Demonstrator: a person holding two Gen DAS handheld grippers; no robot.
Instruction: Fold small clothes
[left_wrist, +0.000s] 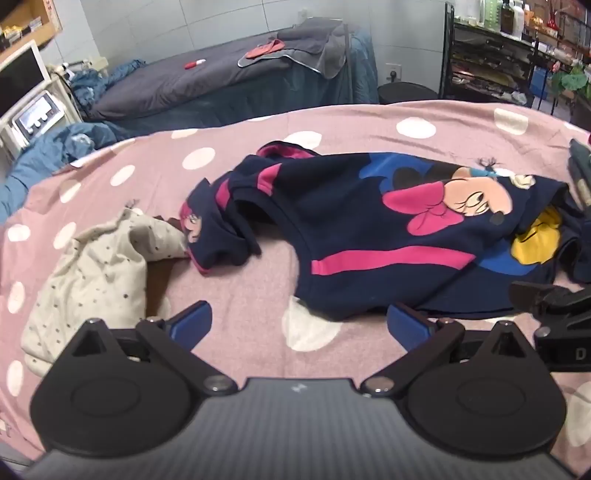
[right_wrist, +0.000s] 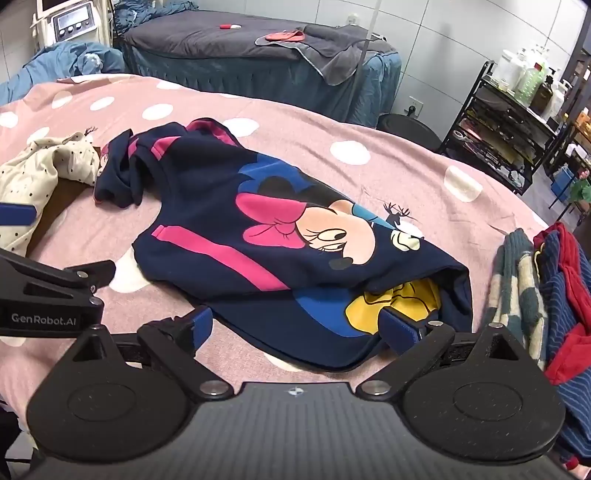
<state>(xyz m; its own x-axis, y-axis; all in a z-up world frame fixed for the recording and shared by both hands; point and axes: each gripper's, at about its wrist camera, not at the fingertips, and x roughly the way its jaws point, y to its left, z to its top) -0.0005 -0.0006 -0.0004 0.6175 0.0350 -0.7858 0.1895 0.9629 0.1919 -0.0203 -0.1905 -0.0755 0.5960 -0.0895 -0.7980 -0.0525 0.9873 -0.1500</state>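
The navy sweatshirt (right_wrist: 229, 206) lies crumpled just ahead of both wide-open, empty grippers (left (left_wrist: 299, 325), right (right_wrist: 295, 328)).

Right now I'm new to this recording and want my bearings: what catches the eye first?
A crumpled navy sweatshirt with a big cartoon mouse and pink stripes lies mid-bed on the pink polka-dot blanket. A cream dotted garment sits to its left, and folded clothes are piled at the right edge.

Two matte black plastic two-finger grippers are seen, the left gripper (left_wrist: 299, 325) and right gripper (right_wrist: 297, 326), each fitted with blue pads (right_wrist: 202, 322), round pivot discs, silver screws, and "GenRobot.AI" lettering.
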